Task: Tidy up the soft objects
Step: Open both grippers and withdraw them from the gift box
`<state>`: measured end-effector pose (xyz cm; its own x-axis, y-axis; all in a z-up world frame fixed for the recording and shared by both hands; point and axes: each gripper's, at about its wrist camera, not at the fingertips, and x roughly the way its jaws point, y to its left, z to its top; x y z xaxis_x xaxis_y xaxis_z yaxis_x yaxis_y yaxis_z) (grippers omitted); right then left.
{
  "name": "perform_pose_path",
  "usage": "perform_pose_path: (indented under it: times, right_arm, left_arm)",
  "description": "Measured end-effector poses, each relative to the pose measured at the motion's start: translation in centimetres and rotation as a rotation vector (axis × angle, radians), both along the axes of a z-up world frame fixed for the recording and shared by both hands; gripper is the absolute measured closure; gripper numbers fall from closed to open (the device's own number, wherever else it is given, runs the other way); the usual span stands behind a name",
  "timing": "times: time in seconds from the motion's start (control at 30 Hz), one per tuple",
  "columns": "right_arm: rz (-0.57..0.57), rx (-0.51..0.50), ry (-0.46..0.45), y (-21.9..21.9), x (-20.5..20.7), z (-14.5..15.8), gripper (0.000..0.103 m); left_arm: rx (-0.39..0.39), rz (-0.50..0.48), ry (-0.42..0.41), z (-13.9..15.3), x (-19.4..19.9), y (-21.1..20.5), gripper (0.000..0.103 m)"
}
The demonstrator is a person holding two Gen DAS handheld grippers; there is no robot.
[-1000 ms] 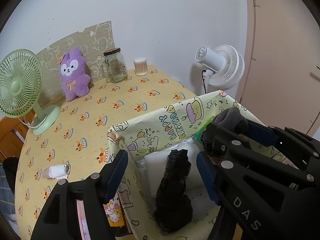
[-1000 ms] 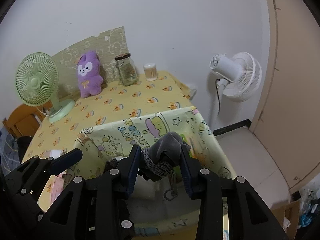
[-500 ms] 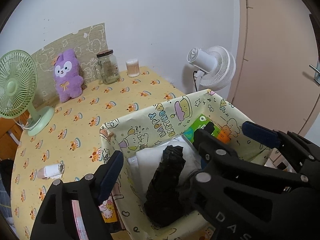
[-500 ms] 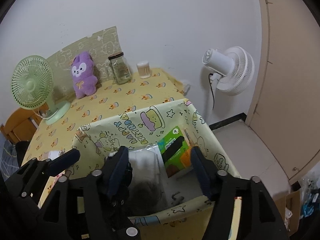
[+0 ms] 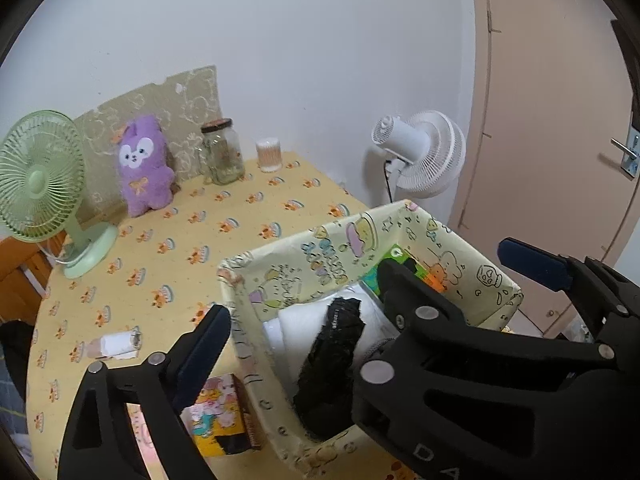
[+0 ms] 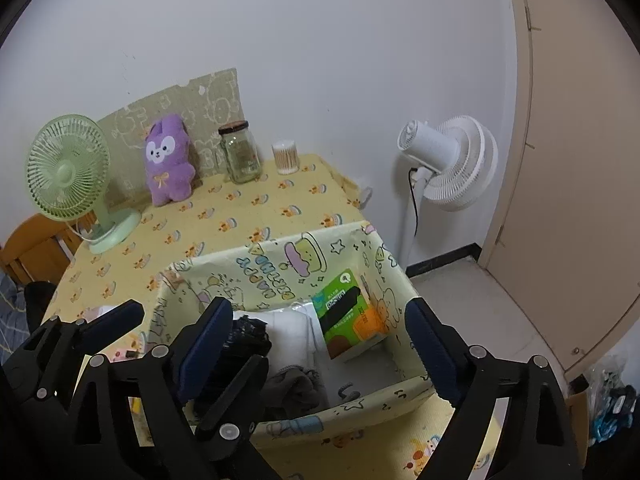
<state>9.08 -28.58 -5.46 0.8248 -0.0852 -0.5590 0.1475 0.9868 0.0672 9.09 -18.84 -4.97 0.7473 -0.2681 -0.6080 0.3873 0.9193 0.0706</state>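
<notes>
- My right tongs (image 6: 320, 344) hang spread wide over the bin (image 6: 344, 240), holding nothing; the blue pads (image 6: 430, 350) sit far apart.
- My left tongs (image 5: 304, 312) are released too, empty. In the left view only one pad (image 5: 204, 346) shows clearly, the other side is masked by the right tool's black frame.
- Right view only: grey sock (image 6: 294, 390) lying crumpled on the bin floor at the near wall, a loose dark cord just beside it. The left view hides it behind the right tongs.
- Right view also shows the green box (image 6: 346, 314) leaning tilted in the bin's right part; the left view catches only its top corner (image 5: 394, 258).
- Left view only: small white roll (image 5: 118, 346) on the counter (image 5: 240, 216) left of the bin, and a colourful box (image 5: 224, 412) touching the bin's outer near-left wall.
- Black cloth (image 5: 330, 364) shows best in the left view: long, lumpy, lying on the white fabric (image 5: 300, 320) in the bin's left part. The right view gives just a slice (image 6: 244, 338) behind my left pad.
- Both views: purple plush (image 6: 166, 160) upright at the back by the wall, between the green fan (image 6: 68, 176) and the jar (image 6: 240, 152); cotton-swab tub (image 6: 286, 156) right of the jar, white fan (image 6: 452, 160) off the counter.
- Bin is soft-sided, pale yellow, cartoon print, standing at the counter's near right edge.
</notes>
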Motion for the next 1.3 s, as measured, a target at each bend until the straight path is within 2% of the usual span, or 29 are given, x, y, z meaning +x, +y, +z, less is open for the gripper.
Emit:
perform_pose_path:
  times: [0.53,0.83,1.3]
  right_arm:
    - [0.005,-0.037,-0.054,3.9,-2.8,2.8,0.011]
    - [0.023,-0.043,-0.104,6.6,-4.3,3.5,0.008]
    - [0.098,-0.069,-0.137,10.9,-5.4,3.1,0.008]
  left_arm:
    - [-0.052,0.005,-0.047,2.3,-2.3,3.9,0.004]
    - [-0.074,0.044,-0.094,3.1,-3.8,6.9,0.004]
    - [-0.109,0.106,-0.128,2.3,-5.2,11.1,0.006]
